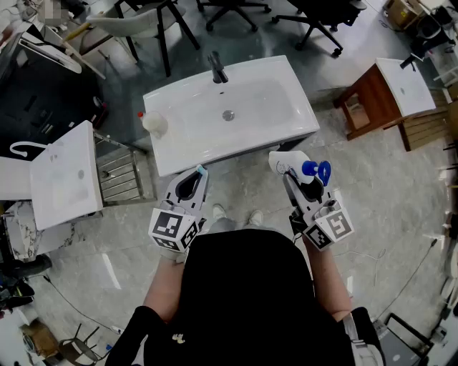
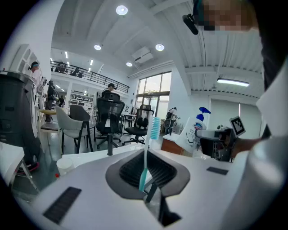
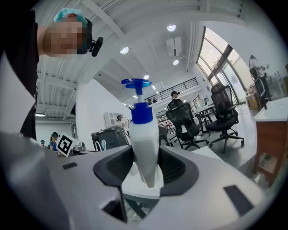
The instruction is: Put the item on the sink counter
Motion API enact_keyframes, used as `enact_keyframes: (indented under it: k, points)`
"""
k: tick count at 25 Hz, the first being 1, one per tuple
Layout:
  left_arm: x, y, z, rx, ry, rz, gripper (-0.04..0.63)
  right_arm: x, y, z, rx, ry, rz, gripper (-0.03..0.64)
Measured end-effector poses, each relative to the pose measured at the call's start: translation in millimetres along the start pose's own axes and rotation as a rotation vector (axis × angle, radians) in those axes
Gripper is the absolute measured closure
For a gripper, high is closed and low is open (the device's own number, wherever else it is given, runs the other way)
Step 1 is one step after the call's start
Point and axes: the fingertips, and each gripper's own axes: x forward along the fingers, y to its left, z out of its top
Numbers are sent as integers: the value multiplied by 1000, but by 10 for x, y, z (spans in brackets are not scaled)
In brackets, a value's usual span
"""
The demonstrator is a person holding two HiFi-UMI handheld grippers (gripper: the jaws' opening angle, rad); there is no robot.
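Observation:
My left gripper (image 1: 197, 174) is shut on a teal toothbrush (image 2: 147, 150) that stands upright between its jaws, bristles (image 2: 155, 127) at the top; in the head view its tip (image 1: 201, 170) shows just short of the sink counter's front edge. My right gripper (image 1: 295, 179) is shut on a white pump bottle (image 3: 144, 148) with a blue pump head (image 3: 137, 85), also seen as the bottle (image 1: 290, 161) in the head view, near the counter's front right corner. The white sink counter (image 1: 286, 86) with basin, drain (image 1: 228, 115) and black faucet (image 1: 217, 68) lies ahead of both grippers.
A white cup with a red spot (image 1: 153, 124) stands on the counter's left end. A second white basin unit (image 1: 63, 175) is at the left, a metal rack (image 1: 120, 176) beside it. A wooden stand with a white top (image 1: 390, 93) is at the right. Office chairs (image 1: 315, 18) stand behind.

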Motion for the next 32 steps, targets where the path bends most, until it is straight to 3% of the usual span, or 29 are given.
enact_keyframes:
  k: [11,23,32]
  points:
    - [-73,296,-44,-25,0,-9,560,250,170,-34,13,12,-8,425]
    - [-325,1092,-108,-65,-7,-2,560,792,407,-134,26,28,-63,425]
    - [-485,1484,-312,-108,7,16,560,999,557,-200,-29,45,-78,425]
